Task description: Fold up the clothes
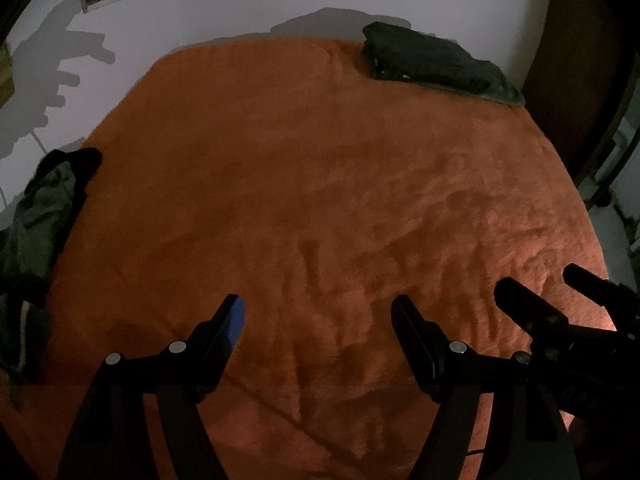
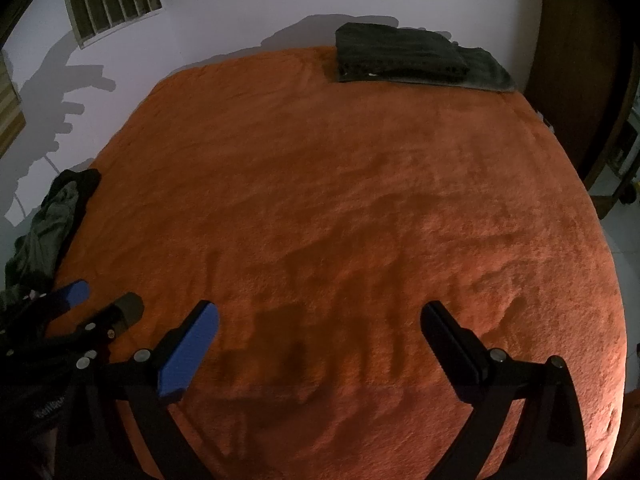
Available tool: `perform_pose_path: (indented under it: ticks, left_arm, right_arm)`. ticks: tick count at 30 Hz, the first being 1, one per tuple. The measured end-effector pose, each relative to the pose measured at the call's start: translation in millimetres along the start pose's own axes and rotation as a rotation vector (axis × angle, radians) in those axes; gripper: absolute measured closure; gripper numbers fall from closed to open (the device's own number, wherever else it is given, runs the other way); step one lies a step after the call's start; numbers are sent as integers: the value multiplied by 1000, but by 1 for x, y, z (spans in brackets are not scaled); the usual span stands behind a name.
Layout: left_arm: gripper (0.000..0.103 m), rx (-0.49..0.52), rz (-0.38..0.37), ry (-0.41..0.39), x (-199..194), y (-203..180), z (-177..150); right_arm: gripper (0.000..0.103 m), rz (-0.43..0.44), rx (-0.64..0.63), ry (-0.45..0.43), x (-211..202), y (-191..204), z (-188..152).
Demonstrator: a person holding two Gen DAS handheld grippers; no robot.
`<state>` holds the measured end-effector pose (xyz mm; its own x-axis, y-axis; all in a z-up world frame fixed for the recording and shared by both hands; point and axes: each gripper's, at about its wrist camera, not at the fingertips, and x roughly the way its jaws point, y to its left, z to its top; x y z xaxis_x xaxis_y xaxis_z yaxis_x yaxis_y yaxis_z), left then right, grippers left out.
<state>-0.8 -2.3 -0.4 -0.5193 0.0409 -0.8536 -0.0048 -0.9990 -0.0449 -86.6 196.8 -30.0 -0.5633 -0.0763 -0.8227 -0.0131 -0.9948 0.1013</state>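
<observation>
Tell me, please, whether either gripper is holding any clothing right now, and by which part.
Nothing is held. The left gripper and right gripper both stand open over the bare orange blanket; the crumpled clothes and the folded pile lie untouched.

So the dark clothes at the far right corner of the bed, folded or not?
Folded: the dark clothes lie as a flat, squared stack with straight edges on the orange blanket.

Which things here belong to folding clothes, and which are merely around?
Belong to the job:
- crumpled dark clothes at the bed's left edge
- folded dark stack at the far corner
- left gripper and right gripper, both open and empty

Merely around:
- orange blanket
- barred wall vent
- wooden door
</observation>
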Motion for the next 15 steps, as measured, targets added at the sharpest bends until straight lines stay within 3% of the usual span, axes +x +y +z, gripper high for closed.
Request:
perform_pose_path:
  ticks: [5, 10, 15]
  left_arm:
    - [27, -28, -44, 2, 2, 16, 0]
    - [27, 4, 7, -1, 7, 9, 1]
    - [27, 5, 8, -1, 8, 6, -1]
  right_arm:
    - [2, 3, 4, 10, 1, 1, 5]
    - [2, 20, 9, -4, 1, 0, 0]
    - [2, 18, 12, 14, 2, -1, 1]
